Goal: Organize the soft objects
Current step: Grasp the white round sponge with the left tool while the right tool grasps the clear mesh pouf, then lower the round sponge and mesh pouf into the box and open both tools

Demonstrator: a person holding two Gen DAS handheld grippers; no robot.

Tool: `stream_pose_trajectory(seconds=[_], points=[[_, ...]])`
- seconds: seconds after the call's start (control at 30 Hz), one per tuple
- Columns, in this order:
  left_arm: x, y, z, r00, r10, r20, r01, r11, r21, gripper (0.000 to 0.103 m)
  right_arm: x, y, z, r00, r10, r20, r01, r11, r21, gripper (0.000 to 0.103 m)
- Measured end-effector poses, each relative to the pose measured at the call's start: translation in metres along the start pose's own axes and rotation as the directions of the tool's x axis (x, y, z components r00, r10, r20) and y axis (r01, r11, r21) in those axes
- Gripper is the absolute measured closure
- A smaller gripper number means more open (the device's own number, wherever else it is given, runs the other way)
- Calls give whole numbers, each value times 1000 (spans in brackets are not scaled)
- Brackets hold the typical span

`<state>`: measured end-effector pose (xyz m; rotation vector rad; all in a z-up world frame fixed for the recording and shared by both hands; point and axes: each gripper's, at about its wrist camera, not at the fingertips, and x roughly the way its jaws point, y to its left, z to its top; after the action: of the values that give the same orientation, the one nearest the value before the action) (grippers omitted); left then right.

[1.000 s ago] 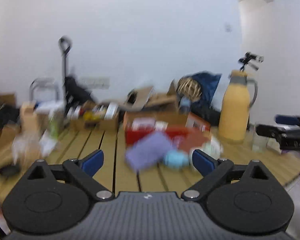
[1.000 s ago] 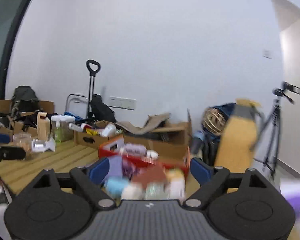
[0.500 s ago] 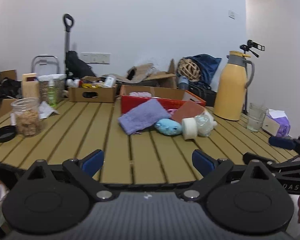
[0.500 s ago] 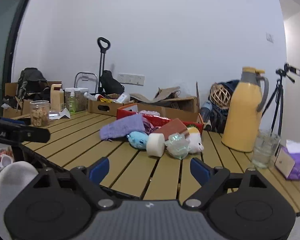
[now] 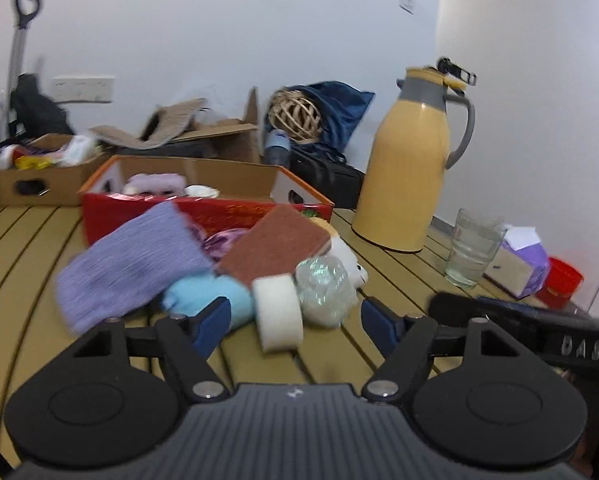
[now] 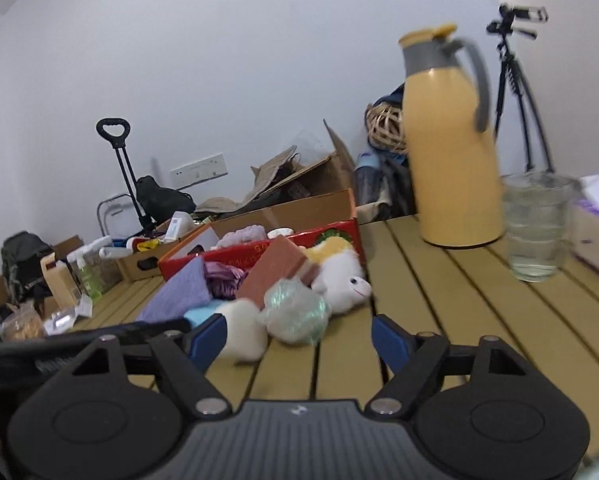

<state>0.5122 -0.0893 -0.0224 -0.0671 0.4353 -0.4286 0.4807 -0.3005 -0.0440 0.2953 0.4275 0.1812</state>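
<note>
The left gripper (image 5: pixel 295 320) has its fingers spread wide apart and holds nothing; the right gripper (image 6: pixel 299 336) is likewise spread wide and empty; both point at a heap of soft things on the slatted wooden table (image 5: pixel 19 248).

The heap lies just in front of a red cardboard box (image 5: pixel 219 210), toward the far side of the table; a purple cloth (image 5: pixel 131 264) leans against the box front on the heap's left; a light blue plush (image 5: pixel 207 292) lies below the cloth; a brown sponge (image 5: pixel 275 242) rests tilted on top of the heap; a white foam roll (image 5: pixel 277 312) stands at the near edge of the heap, touching a shiny mesh ball (image 5: pixel 325 284); a white plush toy (image 6: pixel 343 280) lies behind the ball, toward the right.

A yellow jug (image 5: pixel 411 160) stands upright toward the far right edge of the table; a glass (image 5: pixel 473 246) stands near it, closer to the right edge; a tissue box (image 5: pixel 519 260) lies just beside the glass.
</note>
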Motion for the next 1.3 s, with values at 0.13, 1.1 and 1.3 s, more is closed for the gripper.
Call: stream_pose_trajectory(seconds=[0.13,1.1,1.3], points=[[41,6,3,999,9,-47,-8,1000,15,44,49,-17,16,999,17,-43,-14,997,73,35],[-60,35,-41,997,-20,78,34,984,-177,75,13,7,-24,989,63,-131,-62,998,7,91],[-117,38,-1,980,39,196,-24,997,-79,75,-31,24,8,987,152,-54,-155,987,-42,91]])
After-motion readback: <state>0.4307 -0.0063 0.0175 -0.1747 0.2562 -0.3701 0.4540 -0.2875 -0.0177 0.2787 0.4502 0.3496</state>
